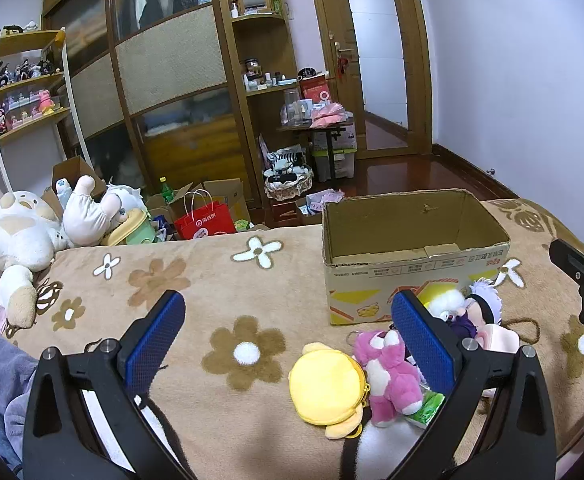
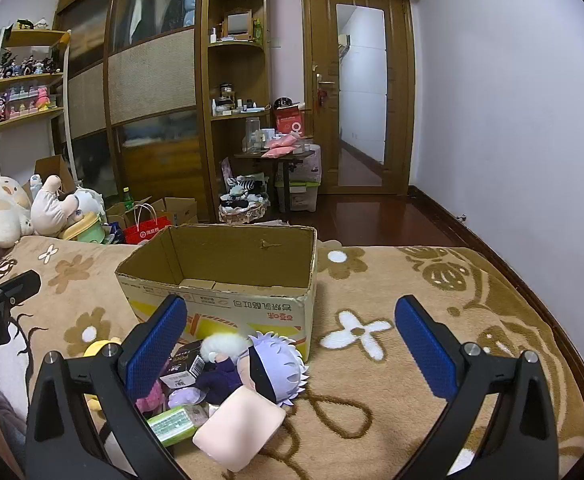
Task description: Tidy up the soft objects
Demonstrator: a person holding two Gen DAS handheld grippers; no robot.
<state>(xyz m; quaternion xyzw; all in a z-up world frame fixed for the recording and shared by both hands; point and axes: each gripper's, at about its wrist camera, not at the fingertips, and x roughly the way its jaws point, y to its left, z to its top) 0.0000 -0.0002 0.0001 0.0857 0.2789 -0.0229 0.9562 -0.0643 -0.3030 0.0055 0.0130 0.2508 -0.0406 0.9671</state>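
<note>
An open, empty cardboard box (image 1: 412,264) stands on the flowered blanket; it also shows in the right wrist view (image 2: 220,280). In front of it lies a pile of soft toys: a yellow plush (image 1: 326,388), a pink bear (image 1: 388,376), and a white-haired doll in purple (image 2: 264,364) beside a pale pink pad (image 2: 238,430). A green packet (image 2: 170,424) and a small black box (image 2: 184,368) lie among them. My left gripper (image 1: 288,340) is open above the blanket, left of the pile. My right gripper (image 2: 292,344) is open just above the doll.
Large white plush toys (image 1: 16,236) lie at the blanket's far left. Beyond the bed are cardboard boxes, a red paper bag (image 1: 204,220), a wardrobe, shelves with figures and a wooden door. The bed's edge curves along the right (image 2: 540,320).
</note>
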